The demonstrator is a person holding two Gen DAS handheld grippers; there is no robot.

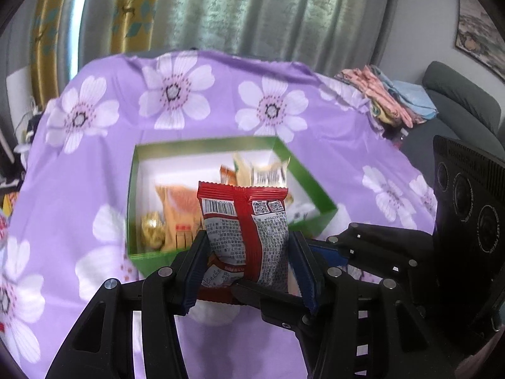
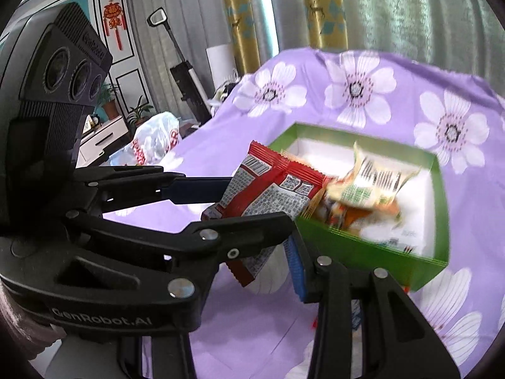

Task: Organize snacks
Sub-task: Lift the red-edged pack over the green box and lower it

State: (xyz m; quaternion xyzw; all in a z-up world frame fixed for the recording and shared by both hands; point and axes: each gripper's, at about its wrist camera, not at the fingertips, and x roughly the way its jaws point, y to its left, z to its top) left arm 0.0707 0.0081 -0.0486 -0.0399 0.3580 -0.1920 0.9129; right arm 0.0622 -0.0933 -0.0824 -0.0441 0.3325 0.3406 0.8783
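A red snack packet (image 1: 246, 221) (image 2: 274, 189) is held up just in front of an open green box (image 1: 304, 173) (image 2: 363, 252). My left gripper (image 1: 249, 240) (image 2: 225, 200) is shut on its two sides with blue pads. My right gripper (image 2: 288, 240) (image 1: 284, 271) comes in from the right and pinches the packet's lower end, one finger crossing in front of it. Inside the box lie an orange packet (image 1: 176, 208), a gold-wrapped sweet (image 1: 153, 230) and a pale packet (image 1: 268, 173) (image 2: 378, 177). The box's near right corner is hidden behind the packet.
A purple flowered cloth (image 1: 126, 72) (image 2: 394, 72) covers the table. Folded fabrics (image 1: 388, 94) lie at its far right corner by a grey sofa (image 1: 457, 101). A white plastic bag (image 2: 154, 142) and an upright vacuum (image 2: 186, 75) stand off the table's left side.
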